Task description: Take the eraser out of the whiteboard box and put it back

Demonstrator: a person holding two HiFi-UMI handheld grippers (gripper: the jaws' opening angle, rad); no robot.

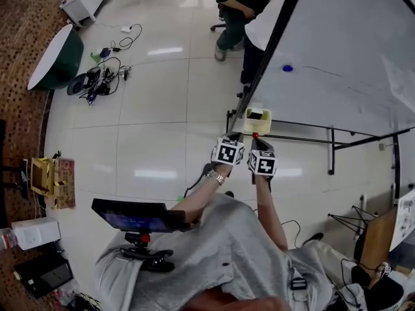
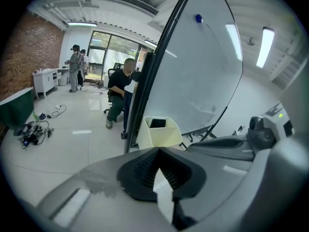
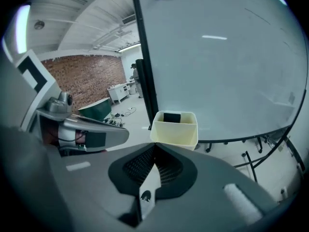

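The cream whiteboard box [image 1: 258,123] hangs at the lower left corner of the whiteboard [image 1: 343,57]. The black eraser [image 1: 255,115] stands inside it. My left gripper [image 1: 237,137] and right gripper [image 1: 259,141] are side by side just short of the box, both pointing at it. In the left gripper view the jaws [image 2: 158,149] are shut on nothing, with the box [image 2: 161,138] and eraser [image 2: 158,123] right beyond the tips. The right gripper view shows the right gripper [image 3: 155,145] shut and empty too, below the box [image 3: 175,133] and eraser [image 3: 172,117].
The whiteboard stands on a black wheeled frame [image 1: 332,149] and carries a blue magnet [image 1: 287,68]. A seated person [image 1: 235,11] is behind the board's left edge. Cables and gear [image 1: 98,76] lie on the tiled floor far left, by a green-sided round table [image 1: 55,57].
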